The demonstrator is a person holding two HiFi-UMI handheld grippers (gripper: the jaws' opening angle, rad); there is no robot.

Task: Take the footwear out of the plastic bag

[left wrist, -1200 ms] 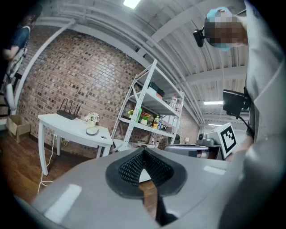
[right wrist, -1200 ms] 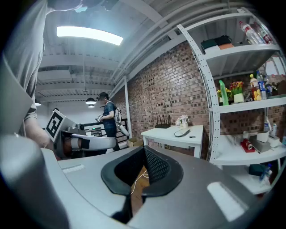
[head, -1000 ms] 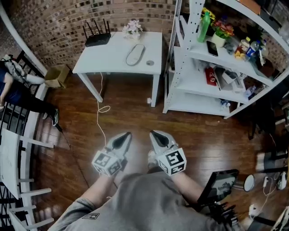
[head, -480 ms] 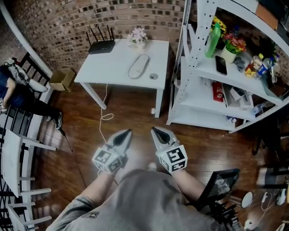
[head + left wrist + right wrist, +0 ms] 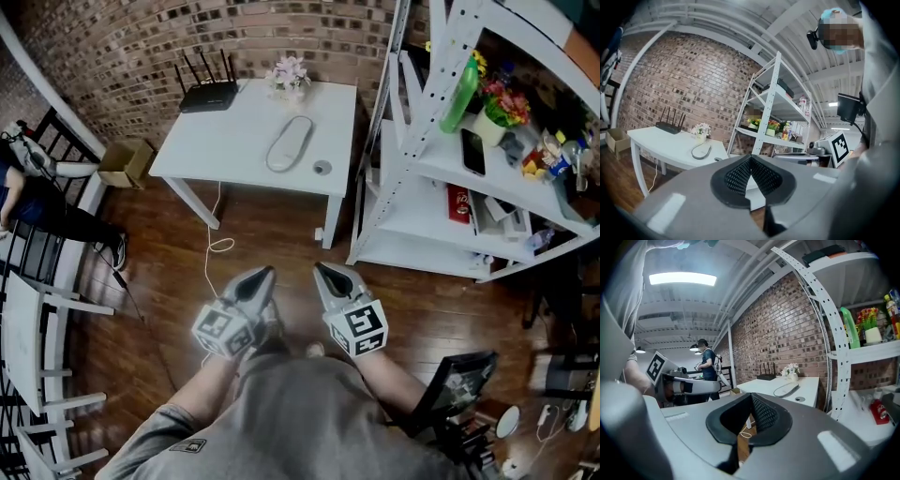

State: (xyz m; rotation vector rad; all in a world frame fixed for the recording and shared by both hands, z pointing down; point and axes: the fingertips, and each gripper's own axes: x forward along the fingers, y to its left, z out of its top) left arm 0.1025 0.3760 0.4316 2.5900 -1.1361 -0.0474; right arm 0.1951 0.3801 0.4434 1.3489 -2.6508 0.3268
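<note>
Right now the person in the grey shirt [image 5: 300, 422] holds both tools low over the dark wooden plank floor [image 5: 169, 281], side by side and a little apart. The left gripper [image 5: 263, 272] has its jaws pressed together with nothing between the black ribbed pads [image 5: 738, 176]. The right gripper [image 5: 319, 270] is likewise closed tight and empty, and only floor shows past its tips. Both point toward the white rectangular table [image 5: 216, 150] that stands against the red-brown brick wall [image 5: 112, 47].

On that table sit a black router with four aerials [image 5: 208, 94] at the back edge, a small white pot of pale flowers [image 5: 289, 73] beside it, a grey oval loop [image 5: 289, 142] near the middle, and a small round disc [image 5: 322, 168] just beside the loop. A white cable [image 5: 217, 246] trails from the table onto the floor.

To the right stands a white perforated metal shelf rack [image 5: 412, 178] holding a green plastic bottle [image 5: 461, 94], a black phone [image 5: 472, 152] and a red packet [image 5: 458, 202]. A brown cardboard box [image 5: 127, 161] rests by the wall at left.

I cannot pick out the plastic bag or the footwear in any view.
</note>
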